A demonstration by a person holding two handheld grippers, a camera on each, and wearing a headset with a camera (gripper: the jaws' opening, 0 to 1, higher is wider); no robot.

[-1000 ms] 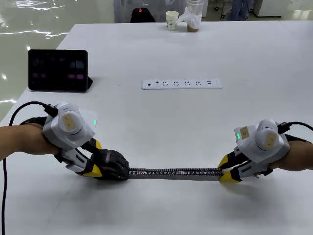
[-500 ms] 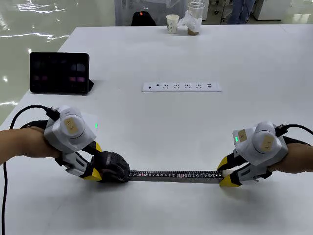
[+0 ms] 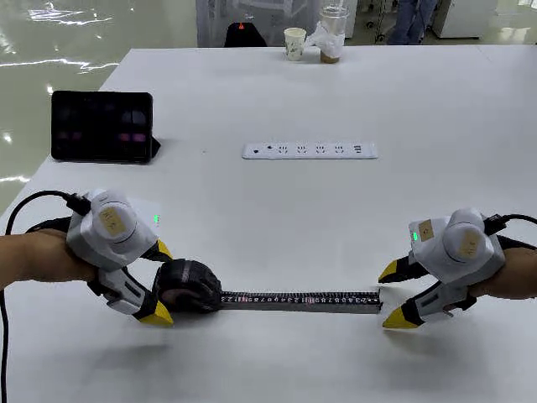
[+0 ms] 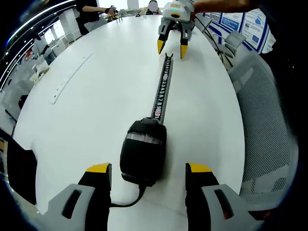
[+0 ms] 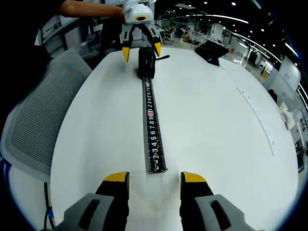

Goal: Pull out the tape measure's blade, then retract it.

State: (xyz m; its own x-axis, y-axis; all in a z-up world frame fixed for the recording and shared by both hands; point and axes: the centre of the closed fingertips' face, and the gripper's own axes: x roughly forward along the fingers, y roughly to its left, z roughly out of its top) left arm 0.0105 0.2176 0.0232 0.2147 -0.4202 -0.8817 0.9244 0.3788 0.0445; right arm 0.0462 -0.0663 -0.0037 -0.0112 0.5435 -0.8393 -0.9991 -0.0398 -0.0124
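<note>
A white table [image 3: 277,210] carries the work. In the head view a dark tablet [image 3: 102,126] stands propped at the upper left. A white power strip [image 3: 310,150] lies flat in the upper middle. A paper cup [image 3: 294,40] and a clear cup [image 3: 332,18] with crumpled plastic around its base sit at the far top edge. All of these are well apart from the tape, and nothing lies between the two grippers but the blade. A grey mesh chair [image 4: 262,110] shows beside the table's edge in both gripper views.

The black case [image 3: 186,285] rests on the table at the lower left of the head view, between the jaws of the left gripper [image 3: 159,282]. Those jaws are spread wide. In the left gripper view a gap shows on each side of the case, so they do not clamp it. A thin black cord runs from the case's back end toward that gripper.

The blade [image 3: 298,299] is drawn out and lies flat on the table. It runs straight from the case's mouth to the lower right of the head view. Its free end stops just short of the right gripper [image 3: 391,295], whose jaws stand apart and hold nothing. In the right gripper view the end hook sits just ahead of the yellow tips, in line with the gap between them.

The blade's long axis runs from gripper to gripper, numbers facing up.
</note>
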